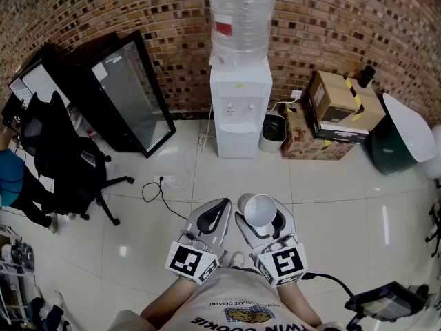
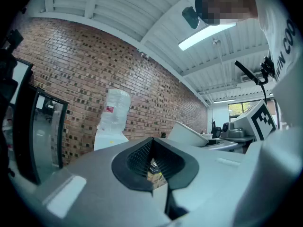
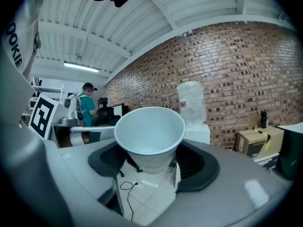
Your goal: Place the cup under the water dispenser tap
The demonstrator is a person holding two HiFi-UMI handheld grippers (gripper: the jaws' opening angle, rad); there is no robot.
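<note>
A white paper cup [image 1: 260,211] stands upright between the jaws of my right gripper [image 1: 262,221], which is shut on its lower part; in the right gripper view the empty cup [image 3: 149,136] fills the middle. My left gripper [image 1: 211,219] is beside it on the left, shut with nothing between its jaws; in its own view the left gripper [image 2: 152,161] shows dark pads meeting at the tips. The white water dispenser [image 1: 239,105] with a clear bottle [image 1: 239,16] stands against the brick wall, well ahead of both grippers. Its taps [image 1: 236,106] face me.
A small white bin [image 1: 273,132] and cardboard boxes [image 1: 335,116] stand right of the dispenser. A black glass-door cabinet [image 1: 127,95] leans at the left, with an office chair [image 1: 72,167] before it. A power strip and cable [image 1: 163,185] lie on the tiled floor.
</note>
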